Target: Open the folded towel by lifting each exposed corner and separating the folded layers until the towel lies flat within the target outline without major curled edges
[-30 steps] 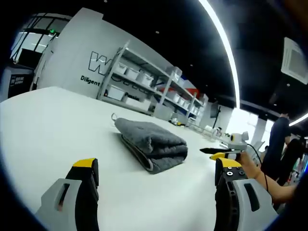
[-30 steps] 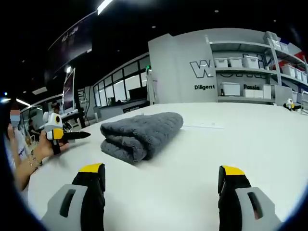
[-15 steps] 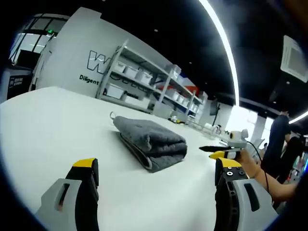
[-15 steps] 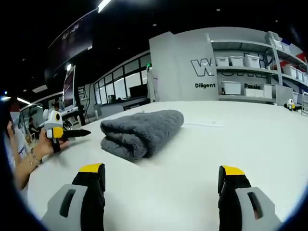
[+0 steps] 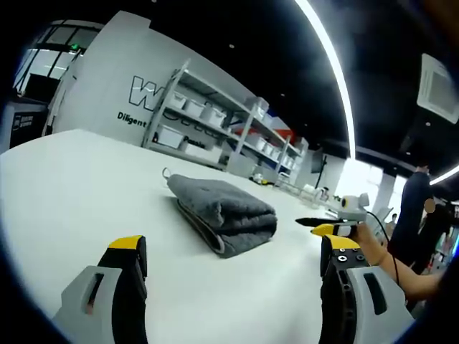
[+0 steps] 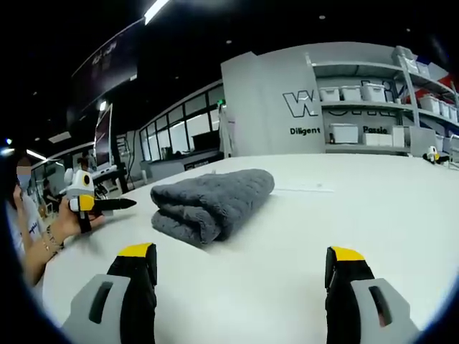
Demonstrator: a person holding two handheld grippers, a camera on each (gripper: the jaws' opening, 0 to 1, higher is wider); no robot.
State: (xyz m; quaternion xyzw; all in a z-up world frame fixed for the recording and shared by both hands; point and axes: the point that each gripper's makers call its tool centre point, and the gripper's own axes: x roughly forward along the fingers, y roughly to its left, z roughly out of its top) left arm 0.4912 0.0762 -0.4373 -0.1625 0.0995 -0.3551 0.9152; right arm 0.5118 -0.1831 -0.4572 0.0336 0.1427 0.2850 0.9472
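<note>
white table (image 5: 64,186) takes up the lower half of the left gripper view and sweeps across the lower part of the right gripper view (image 6: 373,208). surface is bare apart from the towel.

shelving rack (image 5: 215,122) with white bins runs from centre toward the right of the left gripper view, against a grey wall with dark lettering; the same rack (image 6: 373,107) sits at upper right of the right gripper view. long ceiling light strip (image 5: 333,64) arcs down the upper right of the left gripper view.

grey towel (image 5: 222,211) lies folded into a thick bundle at centre of the left gripper view, resting on the table, rounded fold edges facing the camera, a small loop at its far left end. in the right gripper view the towel (image 6: 211,201) sits centre-left, layers stacked, nothing touching it.

left gripper (image 5: 233,251) at the bottom of its view: jaws set wide apart, yellow tips, holding nothing, well short of the towel. it also appears at middle left of the right gripper view (image 6: 107,203), held in a hand (image 6: 64,222).

right gripper (image 6: 244,261) at the bottom of its view: jaws spread wide, yellow tips, nothing between them, near side of the towel. it shows at middle right of the left gripper view (image 5: 326,223).
</note>
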